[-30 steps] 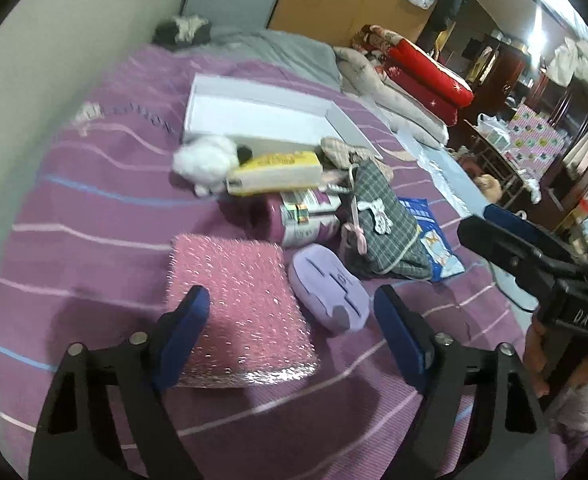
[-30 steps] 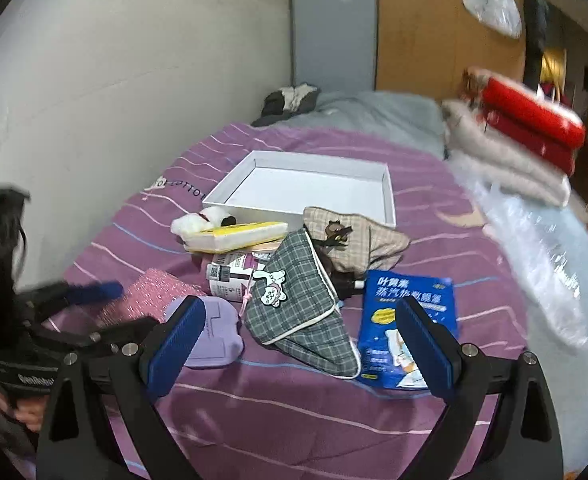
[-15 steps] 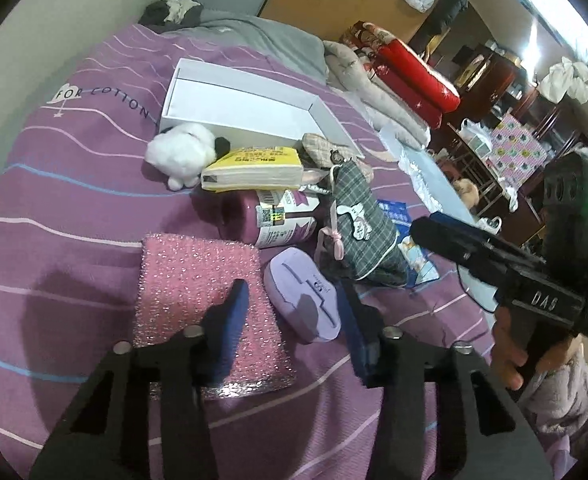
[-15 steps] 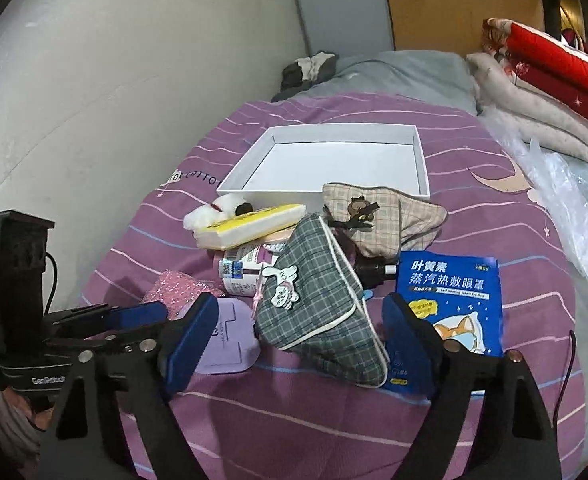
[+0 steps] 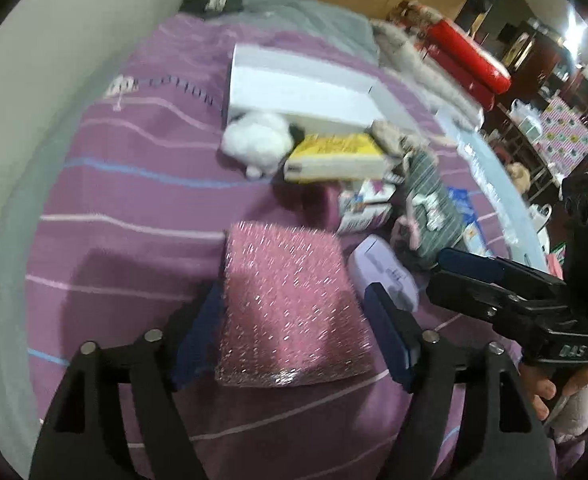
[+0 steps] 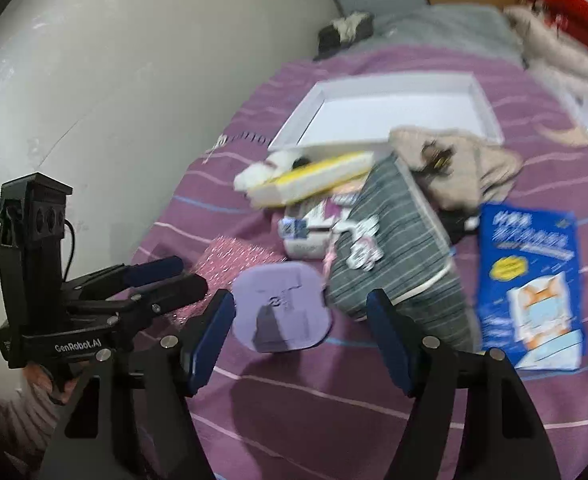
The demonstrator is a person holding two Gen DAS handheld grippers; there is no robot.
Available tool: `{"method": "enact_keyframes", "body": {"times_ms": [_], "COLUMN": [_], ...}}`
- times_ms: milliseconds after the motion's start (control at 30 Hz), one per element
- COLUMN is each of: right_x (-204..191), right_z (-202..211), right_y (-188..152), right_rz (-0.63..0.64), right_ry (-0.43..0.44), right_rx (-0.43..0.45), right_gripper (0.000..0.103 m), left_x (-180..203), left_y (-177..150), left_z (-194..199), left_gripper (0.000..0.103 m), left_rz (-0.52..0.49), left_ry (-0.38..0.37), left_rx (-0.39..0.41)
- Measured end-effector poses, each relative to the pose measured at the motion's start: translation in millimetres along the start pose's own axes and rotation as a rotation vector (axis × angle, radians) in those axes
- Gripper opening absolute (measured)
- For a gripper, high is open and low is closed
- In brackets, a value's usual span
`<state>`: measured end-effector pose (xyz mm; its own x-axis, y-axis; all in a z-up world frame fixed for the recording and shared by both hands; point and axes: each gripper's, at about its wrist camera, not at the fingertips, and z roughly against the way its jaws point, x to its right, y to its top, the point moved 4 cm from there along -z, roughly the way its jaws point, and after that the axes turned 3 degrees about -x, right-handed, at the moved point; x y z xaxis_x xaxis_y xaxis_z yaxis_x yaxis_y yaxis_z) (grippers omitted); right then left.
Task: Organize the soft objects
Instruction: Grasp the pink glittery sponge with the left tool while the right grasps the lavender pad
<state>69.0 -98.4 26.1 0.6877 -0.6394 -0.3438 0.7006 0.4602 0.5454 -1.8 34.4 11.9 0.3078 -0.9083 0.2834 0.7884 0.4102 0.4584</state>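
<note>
- Fingers of left gripper (image 5: 297,332) opening again after a brief pinch, now straddling pink glitter pad (image 5: 290,304) on purple bedspread (image 5: 134,216); pad not yet clamped.
- Right gripper (image 6: 299,338) fingers narrowing, dropping toward lilac pouch (image 6: 280,310); no contact showing. White tray (image 6: 393,116) waiting beyond.

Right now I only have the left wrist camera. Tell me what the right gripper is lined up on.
Observer: The right gripper has the purple pad between its jaws, which are closing but not yet touching it.
Operator: Now report what lies past the plaid pouch.
Observer: A blue packet lies flat and face up on the bedspread, to the right of the plaid pouch in the right wrist view.
</note>
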Motion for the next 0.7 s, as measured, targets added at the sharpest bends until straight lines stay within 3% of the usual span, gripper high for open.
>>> {"method": "enact_keyframes", "body": {"times_ms": [100,367,433,533,700], "right_x": [-3,-5,-7,-8,-4], "right_z": [-11,-26,-26,-25,-30], "right_y": [-4,-5,-5,-6,-9], "right_rz": [-0.010,-0.002,0.014,0.030,0.004], "right_ry": [0.029,0.010,-0.005,-0.028,-0.030], "right_rx": [-0.035,-0.070,-0.071,-0.079,-0.109], "right_gripper": [0.069,0.069,0.062,0.054,0.047], "left_x": [-2,4,3,-1,-8], "left_y": [-6,-12,-11,-8,-4], "left_z": [-12,-14,-10,-4,4], "left_gripper": [0.076,0.076,0.072,0.062,0.029], "left_rz": [-0.002,-0.037,-0.039,-0.022,0.008], "left_ry": [0.010,0.034,0.036,0.017,-0.017], "left_rx": [-0.056,-0.078,-0.072,-0.065,-0.059]}}
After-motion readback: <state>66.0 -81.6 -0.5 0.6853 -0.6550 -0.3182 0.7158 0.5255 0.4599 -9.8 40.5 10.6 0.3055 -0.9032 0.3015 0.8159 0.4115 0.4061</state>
